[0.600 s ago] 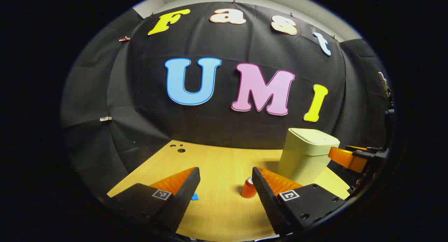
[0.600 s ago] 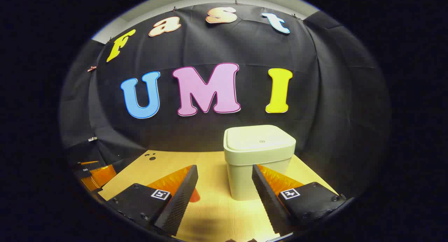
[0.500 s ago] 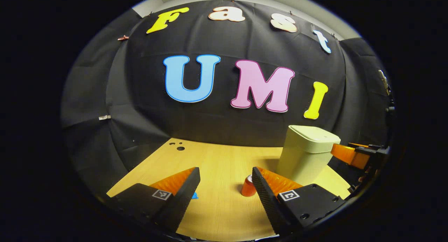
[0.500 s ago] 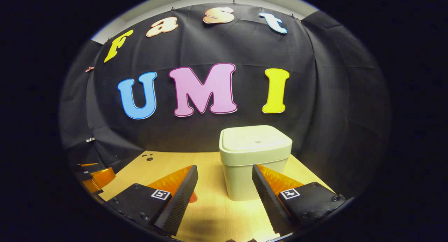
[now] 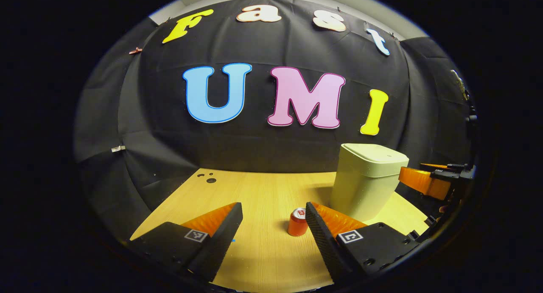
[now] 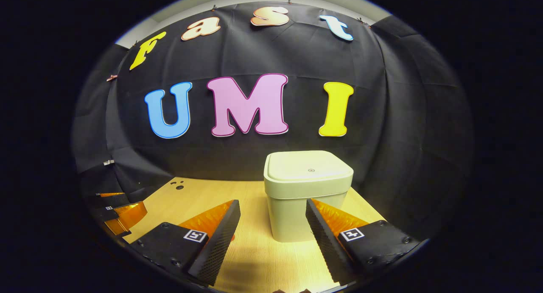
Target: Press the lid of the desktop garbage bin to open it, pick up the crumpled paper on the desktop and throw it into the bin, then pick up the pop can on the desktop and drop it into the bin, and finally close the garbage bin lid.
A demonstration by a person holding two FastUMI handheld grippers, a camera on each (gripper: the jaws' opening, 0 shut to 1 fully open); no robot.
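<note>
While lid (image 6: 309,171) seemingly down, both grippers agape.

The right gripper (image 6: 273,212) hovers above a light wooden tabletop (image 6: 254,259), its two fingers spread wide apart with nothing between them. Straight ahead, just beyond the fingertips, stands a pale green, square plastic garbage bin (image 6: 297,212) with rounded corners; its flat lid (image 6: 307,169) lies closed on top. A sliver of something orange-red (image 6: 232,238) peeks out beside the left-hand finger; what it is cannot be told. Far off to the left, at the table's edge, the other gripper (image 6: 116,210) shows, its jaws apart.
</note>
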